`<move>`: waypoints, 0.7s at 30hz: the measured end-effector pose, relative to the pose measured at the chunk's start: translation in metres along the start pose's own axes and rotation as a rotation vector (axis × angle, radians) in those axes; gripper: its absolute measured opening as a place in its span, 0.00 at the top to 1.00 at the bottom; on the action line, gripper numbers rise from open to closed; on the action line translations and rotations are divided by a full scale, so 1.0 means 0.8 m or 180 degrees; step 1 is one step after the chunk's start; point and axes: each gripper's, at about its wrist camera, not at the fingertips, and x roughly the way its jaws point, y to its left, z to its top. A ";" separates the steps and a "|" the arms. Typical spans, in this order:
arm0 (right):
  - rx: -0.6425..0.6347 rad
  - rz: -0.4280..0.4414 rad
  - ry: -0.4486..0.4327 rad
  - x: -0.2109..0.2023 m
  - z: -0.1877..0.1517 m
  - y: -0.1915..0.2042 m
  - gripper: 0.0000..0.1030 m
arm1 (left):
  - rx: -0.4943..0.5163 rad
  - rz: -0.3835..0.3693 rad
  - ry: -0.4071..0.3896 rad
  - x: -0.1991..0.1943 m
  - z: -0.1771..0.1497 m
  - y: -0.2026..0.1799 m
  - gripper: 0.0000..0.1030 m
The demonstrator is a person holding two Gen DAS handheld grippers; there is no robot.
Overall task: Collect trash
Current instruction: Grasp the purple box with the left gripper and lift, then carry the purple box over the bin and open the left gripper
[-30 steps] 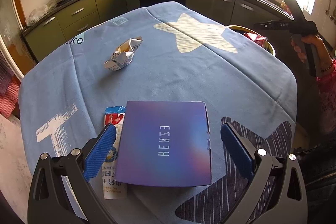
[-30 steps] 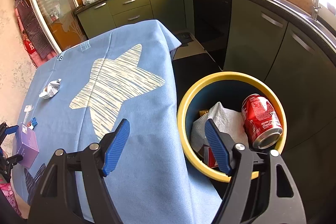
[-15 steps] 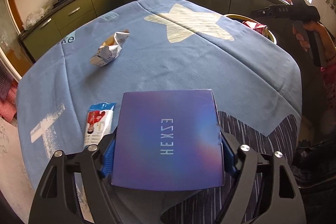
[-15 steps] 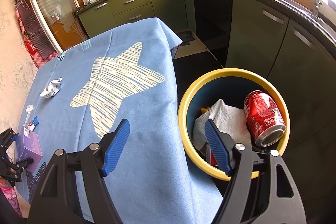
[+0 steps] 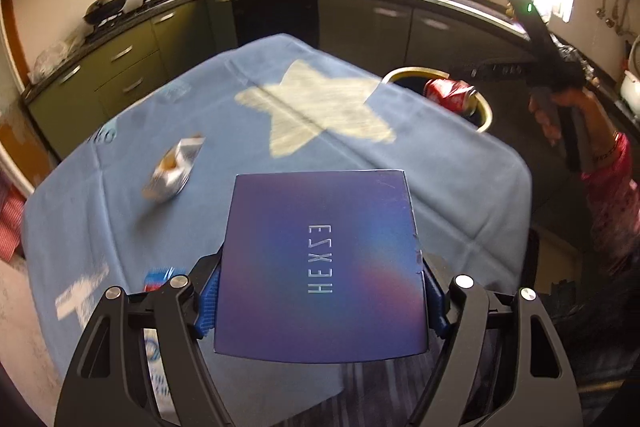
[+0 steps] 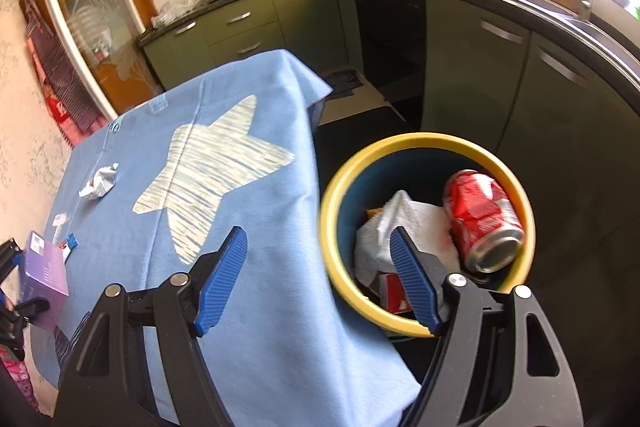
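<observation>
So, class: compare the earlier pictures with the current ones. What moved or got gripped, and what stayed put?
The left hand-held gripper closed its jaws on the purple box and lifted it off the blue tablecloth. The right hand-held gripper stayed open and empty by the yellow-rimmed bin; the crumpled wrapper remained on the cloth.

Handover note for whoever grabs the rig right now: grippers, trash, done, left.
Left gripper: its jaws have just closed on the purple box, now clamped and off the blue tablecloth.
Right gripper: open, empty, above the table edge beside the yellow-rimmed bin.
Done: red can, white paper towel and a red carton are in the bin.
Left: drop the box in the bin, then collect the crumpled wrapper and the flat packet by the left gripper.
</observation>
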 end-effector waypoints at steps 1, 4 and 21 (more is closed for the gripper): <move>0.0027 -0.0024 -0.0018 -0.004 -0.002 -0.006 0.32 | -0.0002 -0.0055 -0.0009 0.001 0.011 -0.004 0.27; 0.0139 -0.0157 -0.0083 -0.017 -0.011 -0.031 0.32 | -0.0018 -0.0254 0.0005 0.015 0.057 -0.020 0.27; 0.0909 -0.0417 -0.0270 -0.063 -0.072 -0.183 0.29 | 0.0349 -0.0730 0.0353 0.246 0.287 -0.199 0.26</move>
